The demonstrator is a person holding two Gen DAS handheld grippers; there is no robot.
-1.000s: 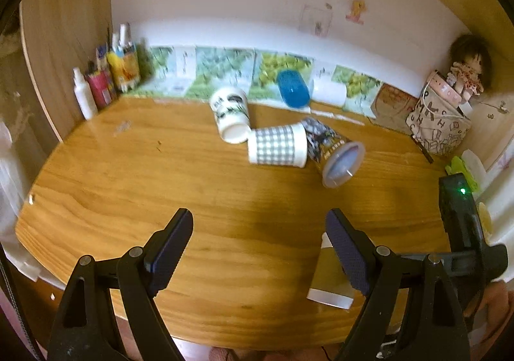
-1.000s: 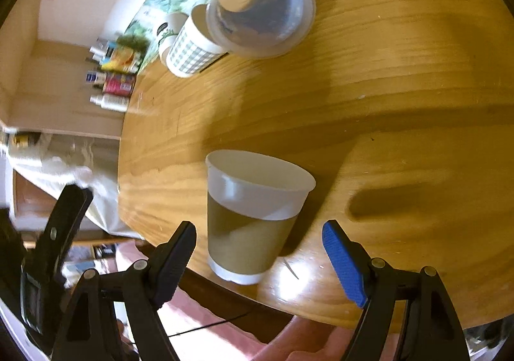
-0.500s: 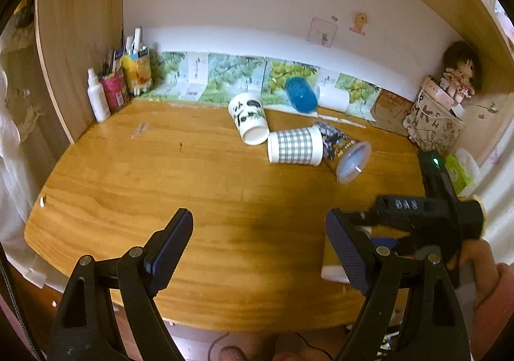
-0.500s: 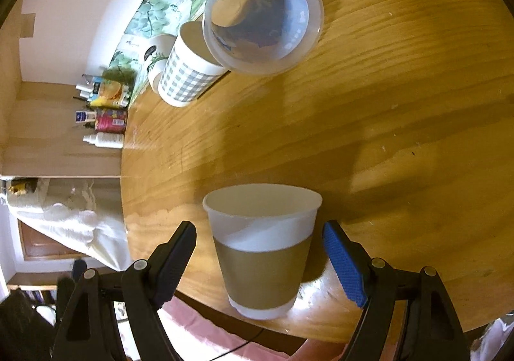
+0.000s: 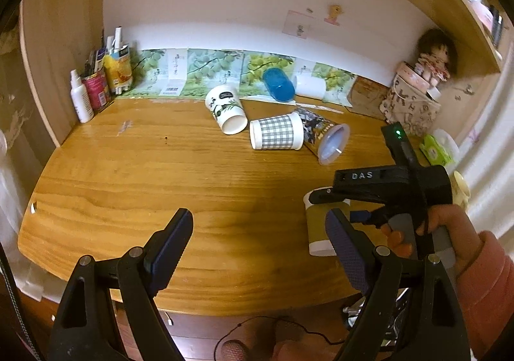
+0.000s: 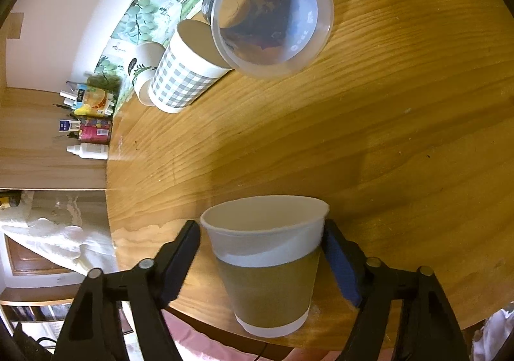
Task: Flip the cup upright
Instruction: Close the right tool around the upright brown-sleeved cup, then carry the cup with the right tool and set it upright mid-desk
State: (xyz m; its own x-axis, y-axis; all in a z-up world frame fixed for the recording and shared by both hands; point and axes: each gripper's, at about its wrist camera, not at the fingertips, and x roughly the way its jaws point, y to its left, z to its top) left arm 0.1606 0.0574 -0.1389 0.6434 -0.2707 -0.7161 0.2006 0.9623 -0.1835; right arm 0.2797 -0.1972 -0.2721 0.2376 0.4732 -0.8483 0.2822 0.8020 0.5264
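Note:
A brown-and-white paper cup [image 6: 268, 267] stands upright near the table's front edge, also in the left wrist view [image 5: 319, 226]. My right gripper [image 6: 261, 259] is around it, a finger against each side of the white upper band. My left gripper [image 5: 257, 248] is open and empty above the front edge, left of that cup. Three cups lie on their sides farther back: a checked cup [image 5: 277, 135], a white leaf-print cup [image 5: 225, 108] and a clear-mouthed printed cup [image 5: 324, 137].
A blue cup [image 5: 278, 88] lies by the back wall. Bottles and cans [image 5: 101, 81] stand at the back left. A patterned bag with a doll [image 5: 414, 97] and tissues [image 5: 437, 148] sit at the right. The wooden table [image 5: 160, 174] spreads between.
My right gripper moved forward around the upright brown cup and its fingers closed in to its sides. The left wrist view pulled back a little.

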